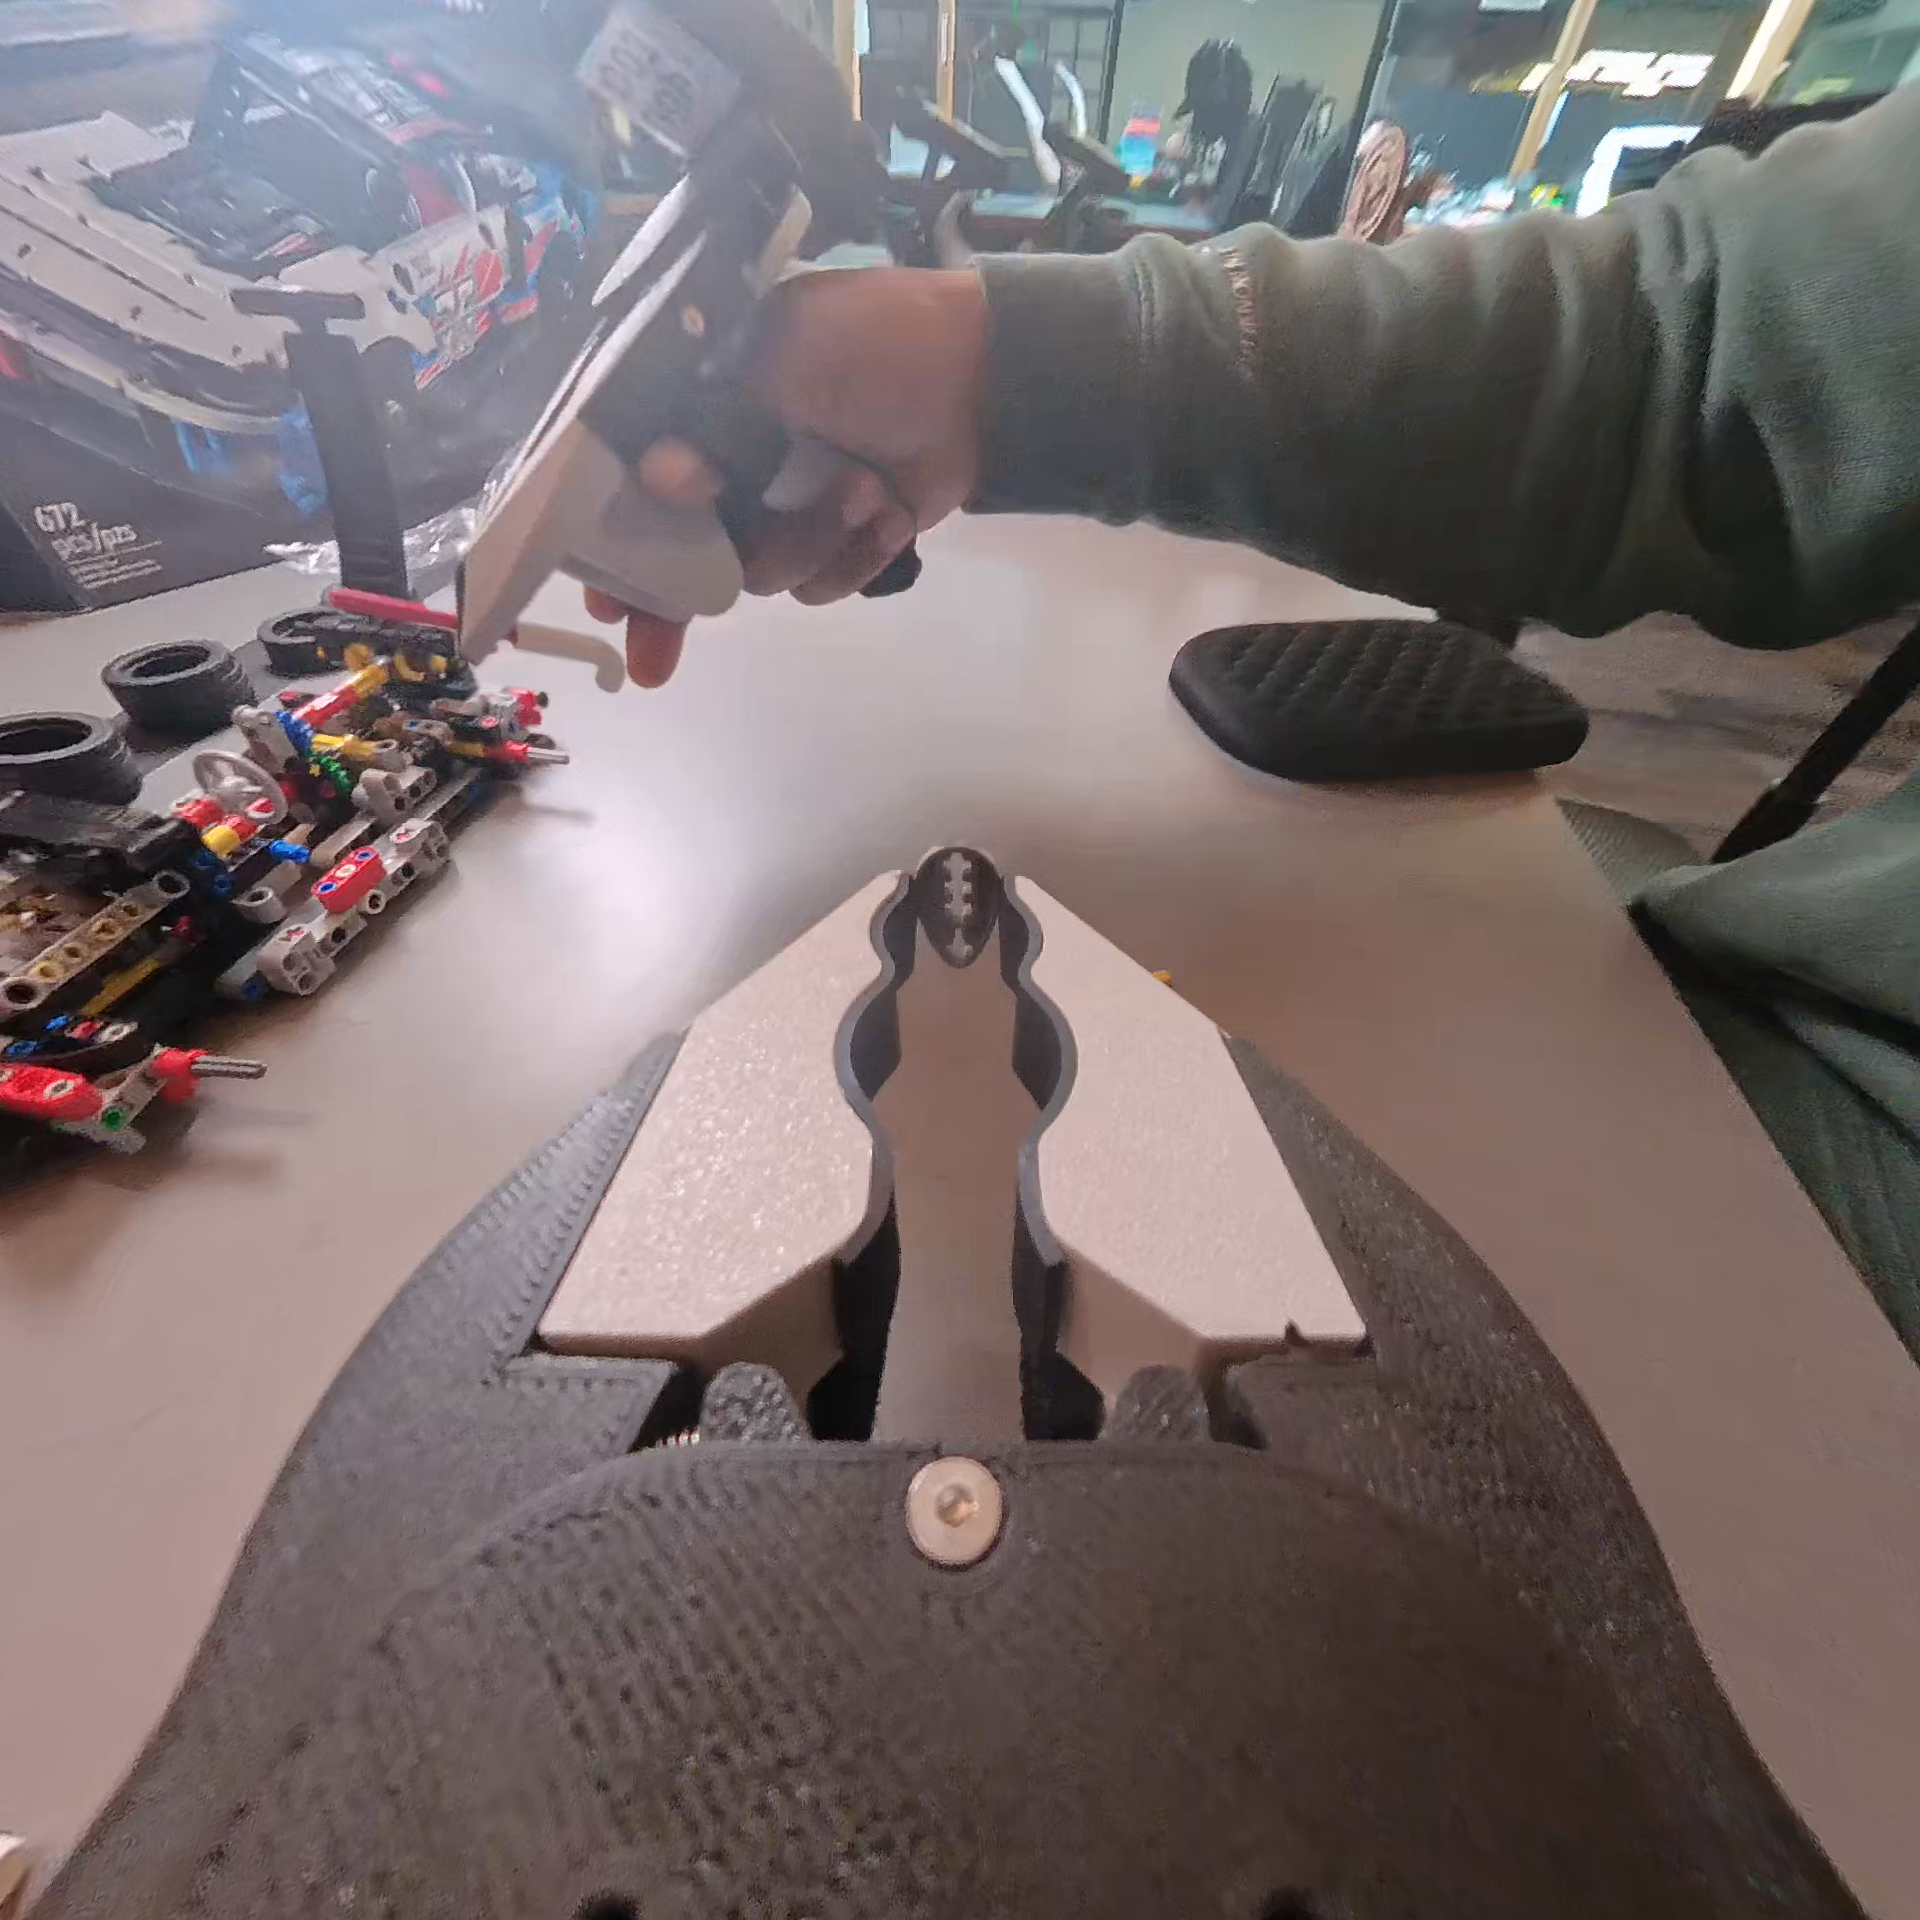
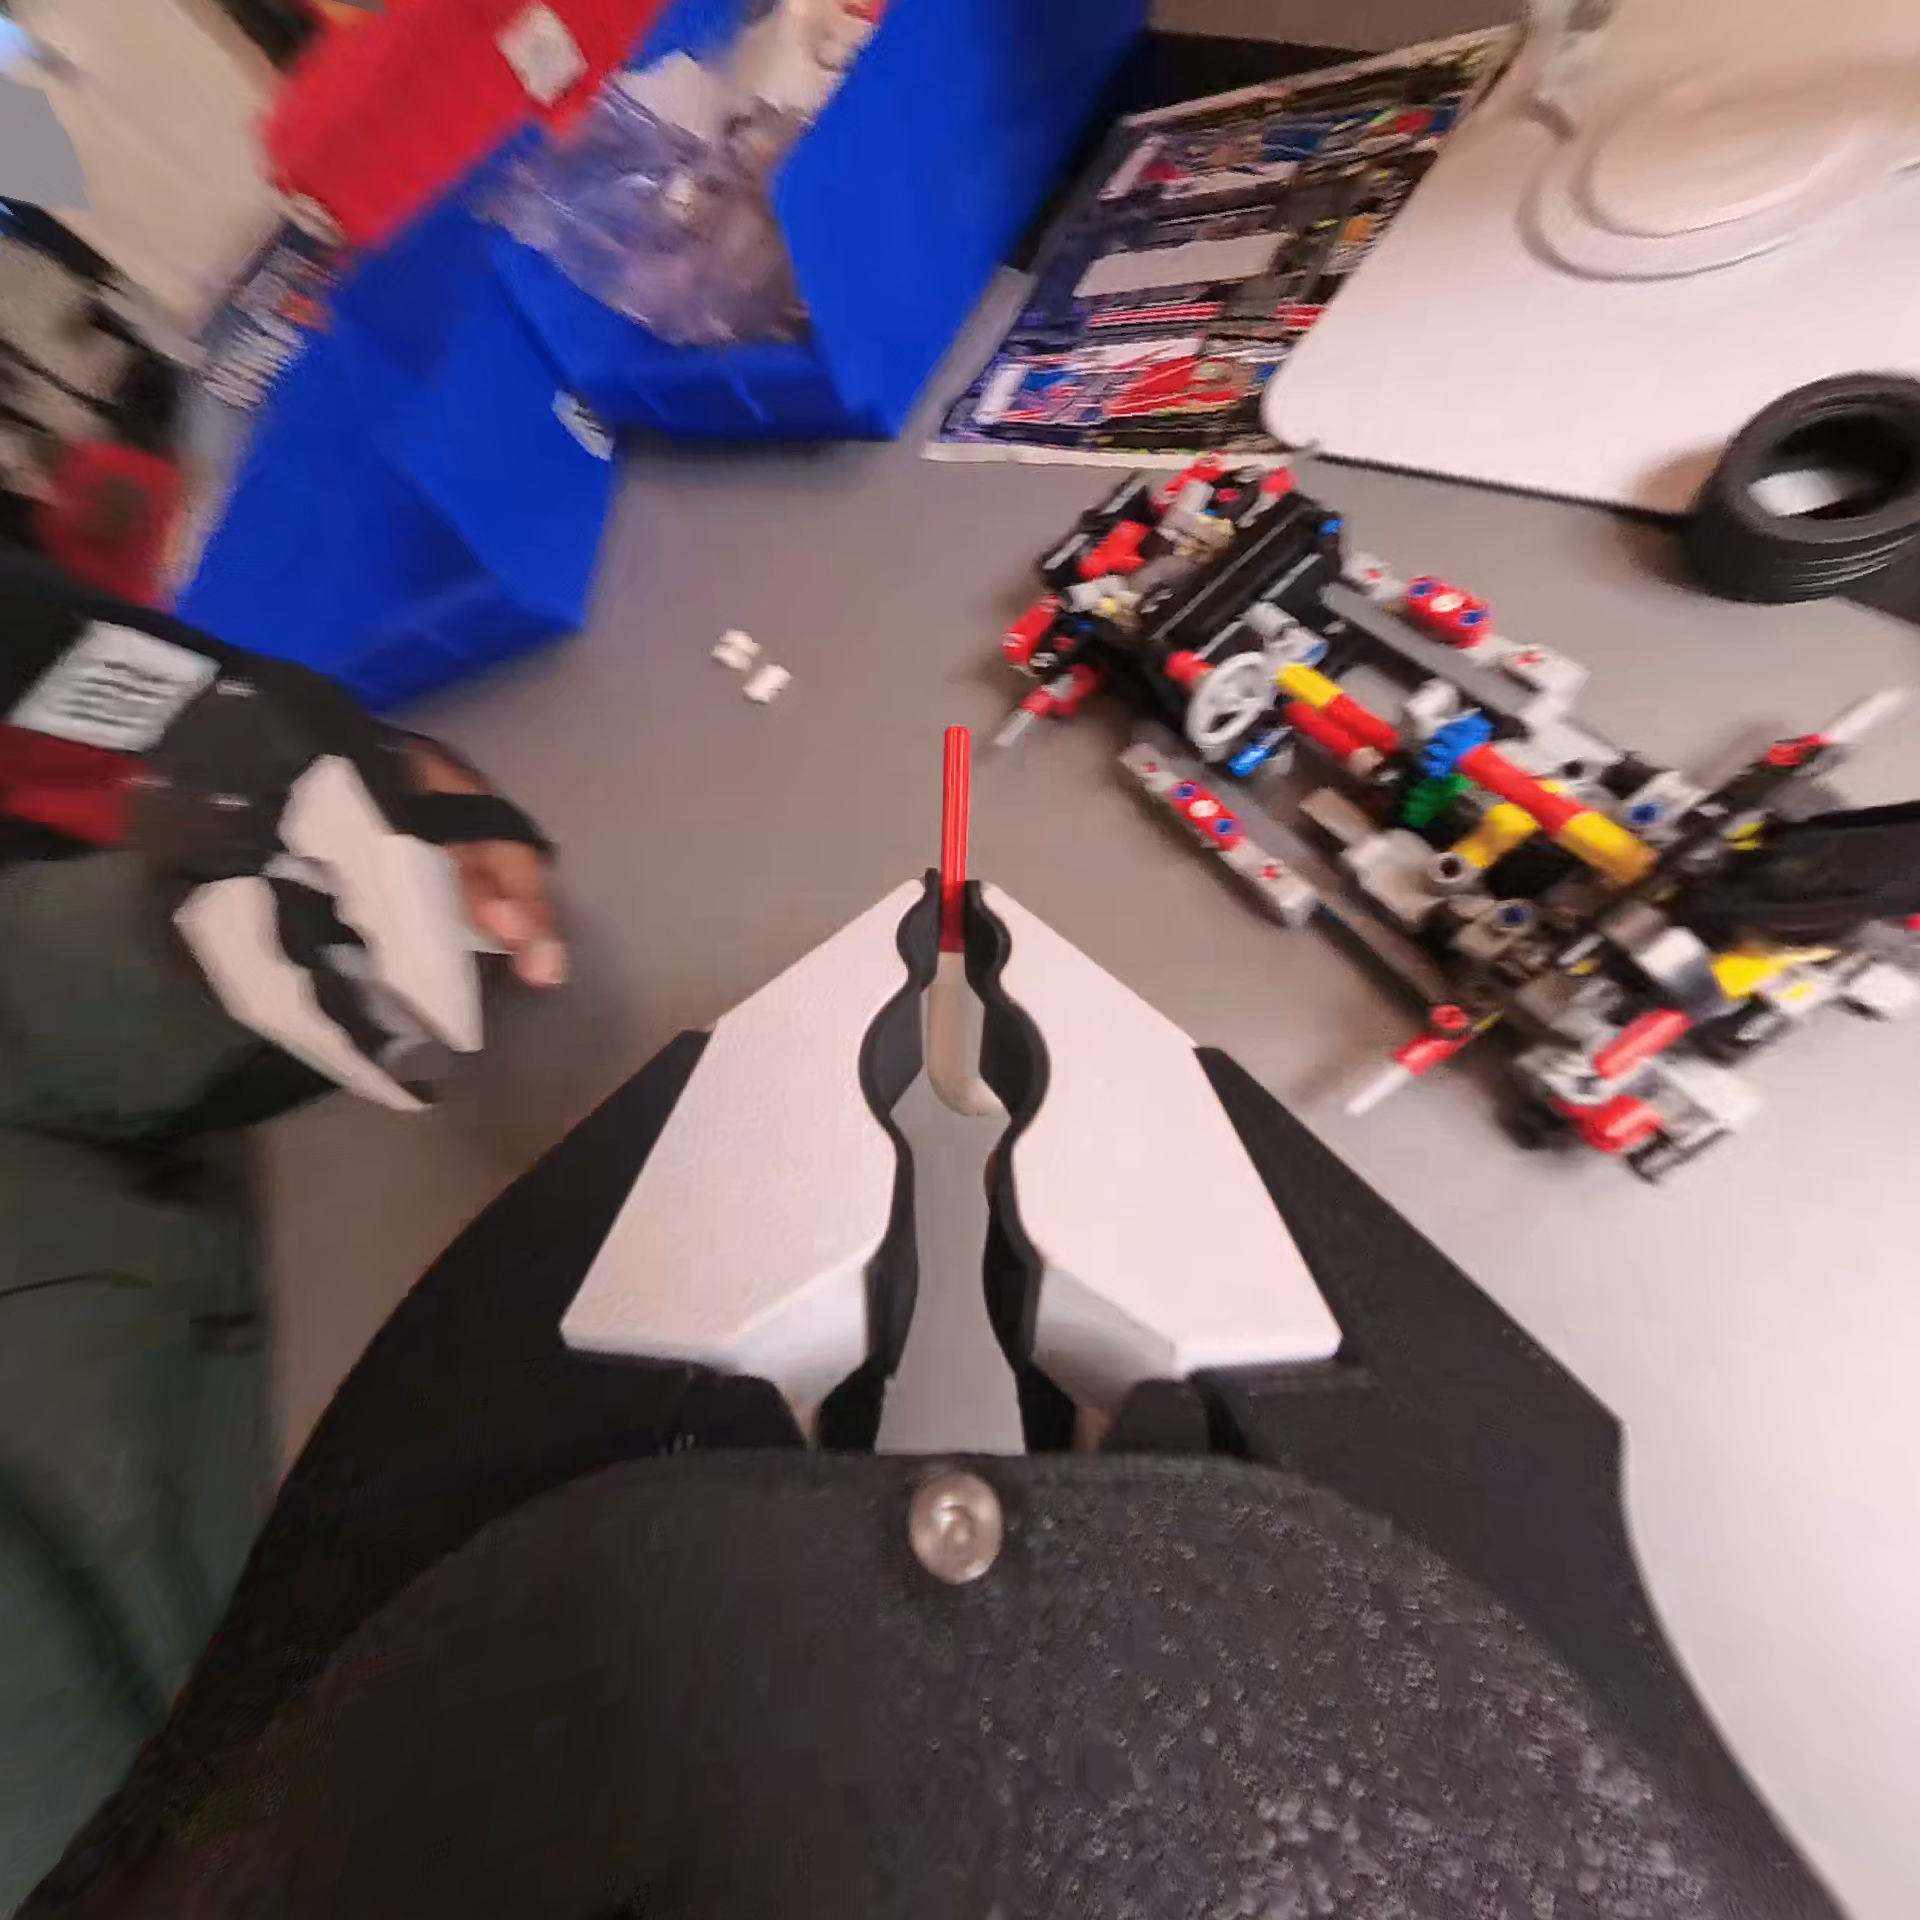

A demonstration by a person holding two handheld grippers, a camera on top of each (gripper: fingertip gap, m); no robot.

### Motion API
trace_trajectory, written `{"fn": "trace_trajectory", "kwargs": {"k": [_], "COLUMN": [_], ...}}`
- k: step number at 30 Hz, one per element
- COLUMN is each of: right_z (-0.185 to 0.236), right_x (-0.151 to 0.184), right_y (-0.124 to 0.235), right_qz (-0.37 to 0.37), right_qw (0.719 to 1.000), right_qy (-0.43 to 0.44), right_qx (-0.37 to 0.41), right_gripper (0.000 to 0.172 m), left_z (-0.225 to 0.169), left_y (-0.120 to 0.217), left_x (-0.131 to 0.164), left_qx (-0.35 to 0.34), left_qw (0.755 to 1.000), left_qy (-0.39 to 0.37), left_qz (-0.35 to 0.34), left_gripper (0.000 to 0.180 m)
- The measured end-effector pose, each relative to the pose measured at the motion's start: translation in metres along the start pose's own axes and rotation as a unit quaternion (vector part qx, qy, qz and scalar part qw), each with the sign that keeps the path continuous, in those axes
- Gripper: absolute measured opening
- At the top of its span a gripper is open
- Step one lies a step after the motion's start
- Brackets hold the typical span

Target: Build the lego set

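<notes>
My right gripper (image 2: 954, 896) is shut on a thin red axle (image 2: 955, 800) joined to a pale curved piece (image 2: 951, 1029). The axle sticks out forward past the fingertips, above the grey table (image 2: 727, 831). In the left wrist view the right gripper (image 1: 478, 644) hangs over the end of a brick-built car chassis (image 1: 260, 831), with the red axle (image 1: 384, 606) and the pale hook (image 1: 571, 649) showing at its tips. The chassis (image 2: 1403, 790) lies to the right of the axle. My left gripper (image 1: 956, 883) is shut, low over bare table. It also shows blurred at the left of the right wrist view (image 2: 343, 935).
Black tyres (image 1: 177, 675) (image 2: 1818, 488) lie by the chassis. A set box (image 1: 208, 260) stands behind it, with blue boxes (image 2: 468, 416) and a booklet (image 2: 1195, 260) beyond. Two small white pieces (image 2: 750, 665) lie loose. A black padded rest (image 1: 1371, 696) sits at the right table edge. My hands' fingertips stand some 15 cm from each other.
</notes>
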State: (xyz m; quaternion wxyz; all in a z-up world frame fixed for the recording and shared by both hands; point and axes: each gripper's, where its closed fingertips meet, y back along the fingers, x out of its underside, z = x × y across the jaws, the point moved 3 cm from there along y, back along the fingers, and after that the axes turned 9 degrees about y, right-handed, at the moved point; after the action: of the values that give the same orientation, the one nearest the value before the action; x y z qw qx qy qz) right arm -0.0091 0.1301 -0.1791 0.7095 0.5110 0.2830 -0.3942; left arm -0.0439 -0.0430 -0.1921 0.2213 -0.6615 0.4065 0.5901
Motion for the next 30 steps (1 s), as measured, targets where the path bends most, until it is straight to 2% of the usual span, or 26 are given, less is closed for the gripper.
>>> {"fn": "trace_trajectory", "kwargs": {"k": [3, 7, 13, 20, 24, 30], "right_z": [0.023, 0.056, 0.105, 0.149, 0.162, 0.172], "right_x": [-0.003, 0.007, 0.026, 0.058, 0.069, 0.076], "right_y": [0.012, 0.014, 0.019, 0.015, 0.010, 0.006], "right_qz": [-0.017, -0.030, -0.011, 0.031, 0.045, 0.061], "right_qw": [0.994, 0.977, 0.956, 0.941, 0.935, 0.931], "right_qy": [-0.060, -0.098, -0.065, 0.027, 0.034, 0.044], "right_qx": [-0.091, -0.186, -0.285, -0.335, -0.350, -0.356], "right_gripper": [0.001, 0.001, 0.001, 0.001, 0.000, 0.000], "left_z": [-0.006, -0.014, -0.027, -0.042, -0.049, -0.051], "left_y": [0.004, 0.008, 0.012, 0.015, 0.014, 0.015], "left_x": [-0.009, -0.015, -0.020, -0.019, -0.012, -0.008], "left_qx": [0.028, 0.069, 0.119, 0.161, 0.175, 0.190], "left_qw": [0.999, 0.995, 0.988, 0.981, 0.980, 0.979], "left_qy": [0.003, 0.013, 0.010, -0.021, -0.045, -0.038], "left_qz": [-0.035, -0.066, -0.097, -0.104, -0.083, -0.069], "left_gripper": [0.013, 0.013, 0.013, 0.013, 0.013, 0.013]}}
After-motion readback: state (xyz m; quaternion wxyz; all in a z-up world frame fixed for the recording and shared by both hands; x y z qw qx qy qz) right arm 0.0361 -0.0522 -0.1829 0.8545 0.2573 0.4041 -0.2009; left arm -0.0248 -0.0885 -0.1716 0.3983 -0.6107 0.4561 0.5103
